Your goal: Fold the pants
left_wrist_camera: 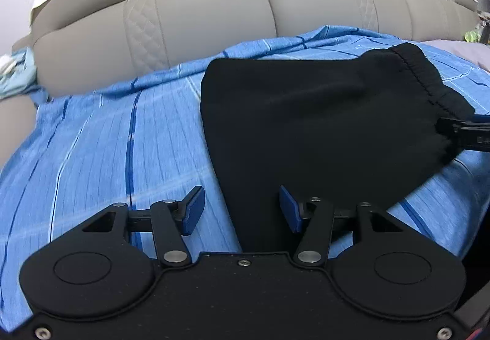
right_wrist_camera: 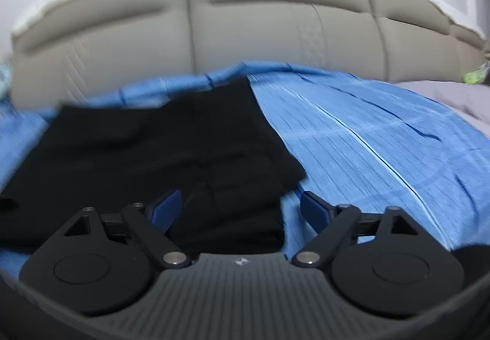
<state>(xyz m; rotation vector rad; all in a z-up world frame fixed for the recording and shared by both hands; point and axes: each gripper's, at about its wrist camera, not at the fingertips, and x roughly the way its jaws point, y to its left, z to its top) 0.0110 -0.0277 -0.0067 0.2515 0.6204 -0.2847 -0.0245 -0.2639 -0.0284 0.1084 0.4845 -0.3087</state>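
Black pants (left_wrist_camera: 306, 125) lie on the blue striped sheet (left_wrist_camera: 107, 141), below the grey headboard (left_wrist_camera: 199, 18). Left gripper (left_wrist_camera: 242, 211) jaws apart over the cloth, nothing pinched. Right gripper (right_wrist_camera: 239, 211) jaws wide apart; that view is blurred, folds hard to read.

A bed (left_wrist_camera: 92, 156) carries everything here. Its top is covered by a blue striped sheet (left_wrist_camera: 107, 141), lighter and darker lines running across it, with some wrinkles along the far edge where it meets the padded grey headboard (left_wrist_camera: 199, 18). Black pants (left_wrist_camera: 306, 113) lie directly on the sheet, spread fairly flat, the gathered elastic waistband (left_wrist_camera: 419, 64) at one end. At the far right a plain grey cover (right_wrist_camera: 453, 95) borders the sheet.
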